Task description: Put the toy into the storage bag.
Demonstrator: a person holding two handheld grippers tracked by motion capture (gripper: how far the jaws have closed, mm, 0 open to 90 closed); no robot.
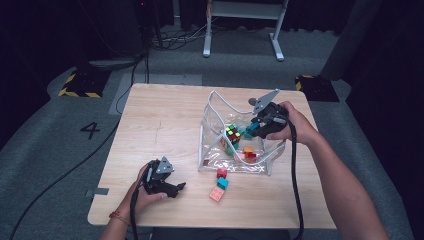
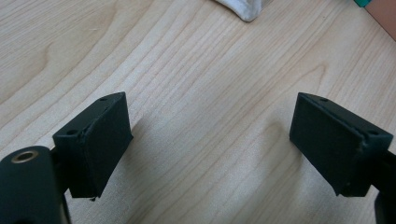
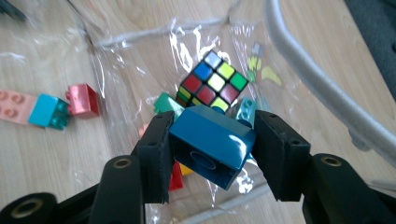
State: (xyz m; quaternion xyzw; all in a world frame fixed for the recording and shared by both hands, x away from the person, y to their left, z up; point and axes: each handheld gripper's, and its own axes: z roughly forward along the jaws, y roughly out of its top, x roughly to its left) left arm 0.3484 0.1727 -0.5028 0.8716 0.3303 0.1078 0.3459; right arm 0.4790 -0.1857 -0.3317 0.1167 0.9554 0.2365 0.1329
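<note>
My right gripper (image 3: 211, 144) is shut on a blue brick (image 3: 212, 142) and hangs over the open clear plastic bag (image 1: 216, 122); in the high view the right gripper (image 1: 256, 125) sits at the bag's right side. Inside the bag lie a puzzle cube (image 3: 212, 83), a green brick (image 3: 164, 103) and several other bricks. My left gripper (image 2: 210, 144) stands open just above bare wood, nothing between its jaws; in the high view the left gripper (image 1: 176, 189) rests near the table's front left.
Outside the bag, near its front, lie a red brick (image 1: 221, 173), a teal brick (image 1: 223, 183) and a pink brick (image 1: 216, 194). The bag's white handle (image 3: 322, 88) curves along its right rim. The wooden table (image 1: 160, 120) ends close behind the left hand.
</note>
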